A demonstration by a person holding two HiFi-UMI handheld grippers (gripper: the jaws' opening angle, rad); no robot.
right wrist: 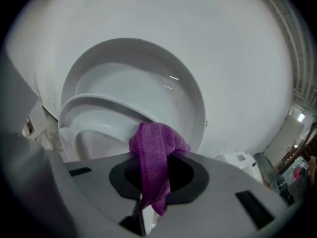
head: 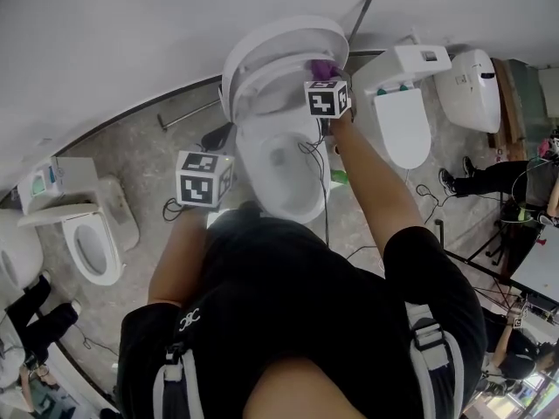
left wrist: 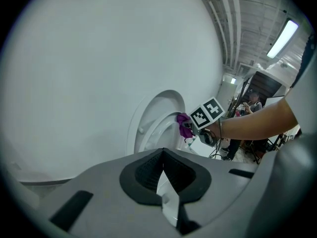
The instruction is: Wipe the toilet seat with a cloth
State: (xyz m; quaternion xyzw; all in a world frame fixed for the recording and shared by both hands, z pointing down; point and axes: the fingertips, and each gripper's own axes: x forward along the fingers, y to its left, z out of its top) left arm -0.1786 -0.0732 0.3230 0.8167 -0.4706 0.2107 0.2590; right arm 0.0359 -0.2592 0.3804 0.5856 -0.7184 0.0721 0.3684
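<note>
The white toilet (head: 278,160) stands in front of me with its lid (head: 279,46) and seat (right wrist: 101,114) raised against the wall. My right gripper (head: 325,84) reaches to the raised seat's right side, shut on a purple cloth (right wrist: 154,155). The bunched cloth (head: 323,65) touches the seat's rim. The cloth (left wrist: 184,125) and the right gripper's marker cube (left wrist: 207,114) also show in the left gripper view. My left gripper (left wrist: 166,192) is shut with nothing in it, held back to the left of the bowl, its marker cube (head: 204,179) facing up.
More white toilets stand on the floor: one at the left (head: 87,238), one right of mine (head: 403,116) and another beyond it (head: 472,85). Cables (head: 428,195) trail over the floor. A person's legs (head: 489,177) are at the right. The white wall is close behind.
</note>
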